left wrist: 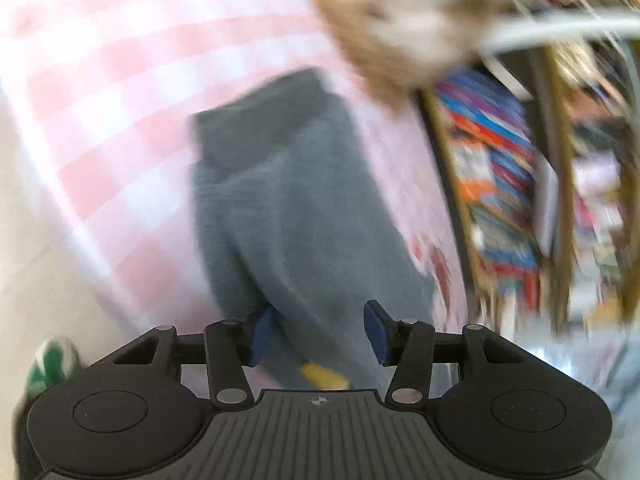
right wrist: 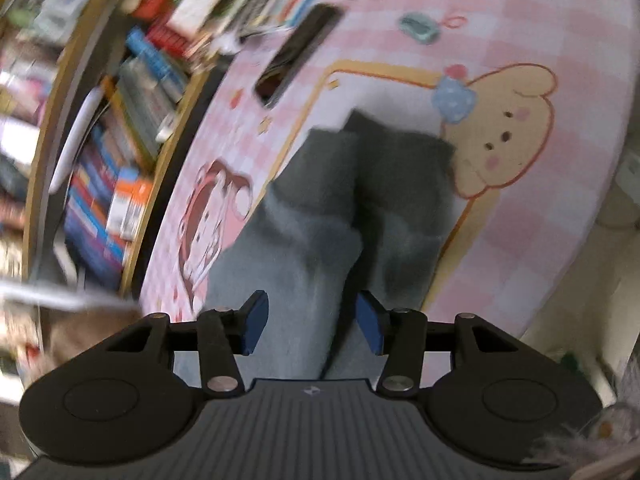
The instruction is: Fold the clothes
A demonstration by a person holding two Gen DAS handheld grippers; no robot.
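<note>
The grey garment [right wrist: 360, 208], a soft knit piece that looks already doubled lengthwise, lies on the pink checked cartoon mat [right wrist: 520, 80], running from the near edge of the table toward its middle. In the right wrist view a ridge runs up its centre, two layers meeting there, the far end darker than the near.

The left gripper [left wrist: 318, 334] stands partly open, blue pads [left wrist: 376, 332] apart with the grey cloth passing between them; no pad appears to press on it. The right gripper [right wrist: 312, 322] is likewise half spread over the near end of the cloth, pads clear of it on both sides.

Risks, as I judge them: with both claws loose on the near end, the fold may slacken and the upper layer slide off the lower, so the centre ridge wanders. Both views are smeared with motion blur, and a quick pull away could catch the fuzzy knit on a pad and drag the piece askew. The dark phone-like slab [right wrist: 300, 52] at the far left of the mat and the small teal object [right wrist: 418, 28] beyond it could be swept if the garment is pushed farther. The packed bookshelf [right wrist: 120, 140] stands close on the left
</note>
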